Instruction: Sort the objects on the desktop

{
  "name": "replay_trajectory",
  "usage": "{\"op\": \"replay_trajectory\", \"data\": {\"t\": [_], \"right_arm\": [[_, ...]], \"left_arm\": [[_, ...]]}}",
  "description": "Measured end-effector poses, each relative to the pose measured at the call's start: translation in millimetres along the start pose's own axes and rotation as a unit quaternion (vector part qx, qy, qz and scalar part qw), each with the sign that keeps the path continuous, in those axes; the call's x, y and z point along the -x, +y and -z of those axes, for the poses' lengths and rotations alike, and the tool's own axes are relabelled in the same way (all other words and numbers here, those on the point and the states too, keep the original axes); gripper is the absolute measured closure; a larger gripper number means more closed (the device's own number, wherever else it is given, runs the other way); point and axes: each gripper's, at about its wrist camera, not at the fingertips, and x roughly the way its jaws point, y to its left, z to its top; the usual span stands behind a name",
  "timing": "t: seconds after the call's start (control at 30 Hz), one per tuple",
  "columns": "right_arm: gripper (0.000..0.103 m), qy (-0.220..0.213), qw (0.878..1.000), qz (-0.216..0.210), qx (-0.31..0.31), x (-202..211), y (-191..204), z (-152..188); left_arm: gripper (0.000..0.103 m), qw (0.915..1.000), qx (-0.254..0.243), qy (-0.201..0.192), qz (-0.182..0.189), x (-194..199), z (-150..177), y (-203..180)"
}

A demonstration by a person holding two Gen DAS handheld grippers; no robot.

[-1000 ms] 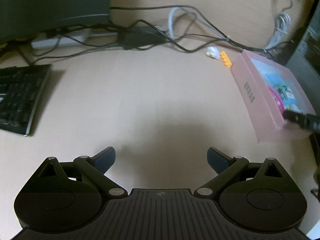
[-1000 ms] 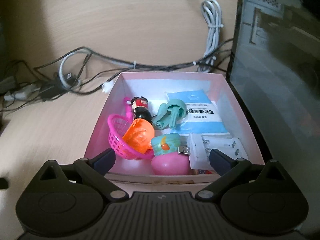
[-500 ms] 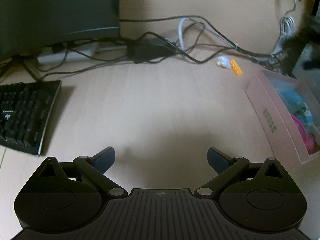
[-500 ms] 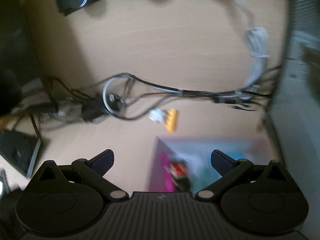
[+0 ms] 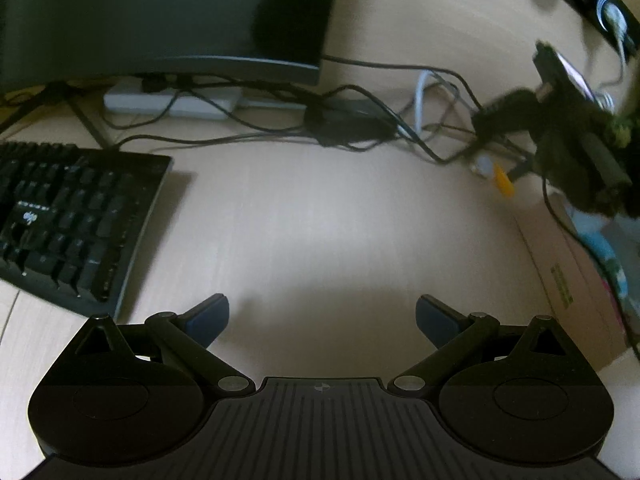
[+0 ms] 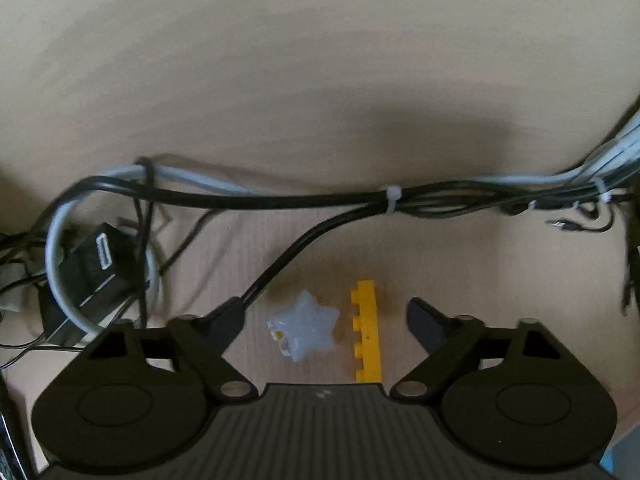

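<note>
A pale star-shaped toy [image 6: 304, 326] and a yellow toothed brick [image 6: 366, 336] lie side by side on the wooden desk. Both sit between the fingers of my right gripper [image 6: 326, 316], which points steeply down over them. Its jaws are closing, and the pads touch neither piece. In the left wrist view the same star [image 5: 482, 165] and brick [image 5: 503, 184] lie far right under the blurred dark right gripper [image 5: 560, 140]. The pink box [image 5: 568, 276] of sorted items stands at the right edge. My left gripper [image 5: 322, 316] hangs open over bare desk, holding nothing.
A black keyboard [image 5: 72, 220] lies at the left and a dark monitor [image 5: 160, 12] stands behind it. A power strip [image 5: 172, 104] and tangled cables [image 6: 280, 200] run along the back. A black adapter [image 6: 100, 264] sits just left of the right gripper.
My right gripper swung left from above the pink box to over the star and yellow brick, and its jaws narrowed. The left gripper drifted left, bringing keyboard and monitor further into view.
</note>
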Motion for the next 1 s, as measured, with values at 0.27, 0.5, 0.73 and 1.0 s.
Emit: {"op": "replay_trajectory", "data": {"t": [0.27,0.5,0.73,1.0], "right_arm": [[0.053,-0.001,0.996,-0.06,0.067,31.0,19.8,50.3],[0.038,0.026,0.969,-0.219,0.109,101.6,36.1,157.4],[0.029,-0.003,0.963,-0.252,0.099,157.3,-21.4,259.6],[0.021,-0.009,0.976,-0.202,0.079,167.3,-111.1,331.8]], "left_arm": [[0.001,0.9991,-0.017,0.036,0.013,-12.0,5.6,-3.9],[0.0,0.9907,-0.102,0.076,0.047,2.3,33.5,-34.6],[0.0,0.9909,-0.109,0.075,0.026,6.9,43.1,-58.6],[0.0,0.992,-0.107,0.061,-0.029,16.8,54.7,-80.5]]}}
